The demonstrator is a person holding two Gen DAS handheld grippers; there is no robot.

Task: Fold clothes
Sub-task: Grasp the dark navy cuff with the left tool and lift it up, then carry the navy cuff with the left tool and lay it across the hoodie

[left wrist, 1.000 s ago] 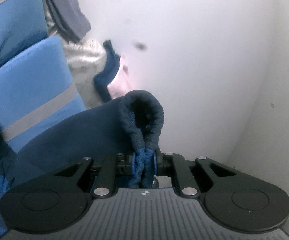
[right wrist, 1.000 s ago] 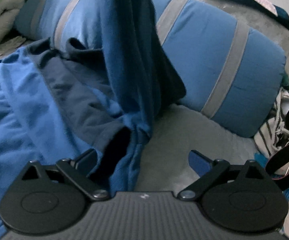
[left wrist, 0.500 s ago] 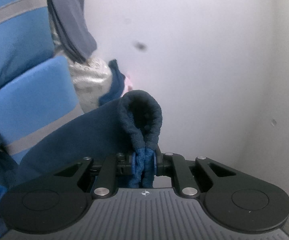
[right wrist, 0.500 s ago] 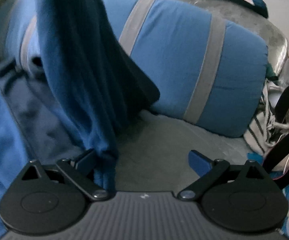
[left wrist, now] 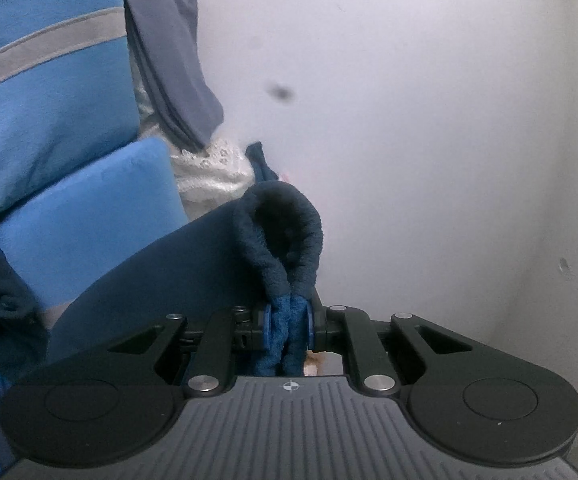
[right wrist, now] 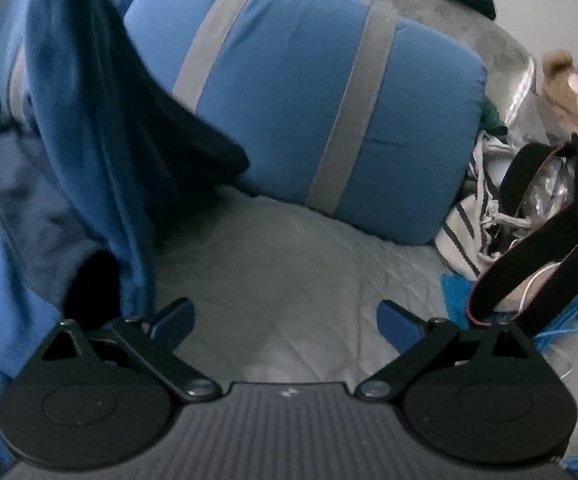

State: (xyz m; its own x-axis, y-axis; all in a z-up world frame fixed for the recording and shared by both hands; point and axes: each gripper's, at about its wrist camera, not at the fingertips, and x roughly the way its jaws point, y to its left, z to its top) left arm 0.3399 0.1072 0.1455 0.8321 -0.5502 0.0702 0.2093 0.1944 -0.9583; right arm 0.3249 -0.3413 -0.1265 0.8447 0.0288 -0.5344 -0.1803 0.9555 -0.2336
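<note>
Nearby, striped blue pillow [right wrist: 329, 120], teddy bear [right wrist: 569, 84], black strap [right wrist: 537, 248].

Blue pillow [right wrist: 329, 92] with grey stripes lies across grey quilted bed [right wrist: 289, 280]. Teddy bear [right wrist: 569, 88] sits at far right, near wall. Black strap [right wrist: 537, 240] loops over striped white cloth [right wrist: 465, 240]; blue cord [right wrist: 569, 328] beside. White wall [left wrist: 429, 140] with dark smudge [left wrist: 281, 91]. White lace fabric [left wrist: 209, 172] beside pillow.
</note>
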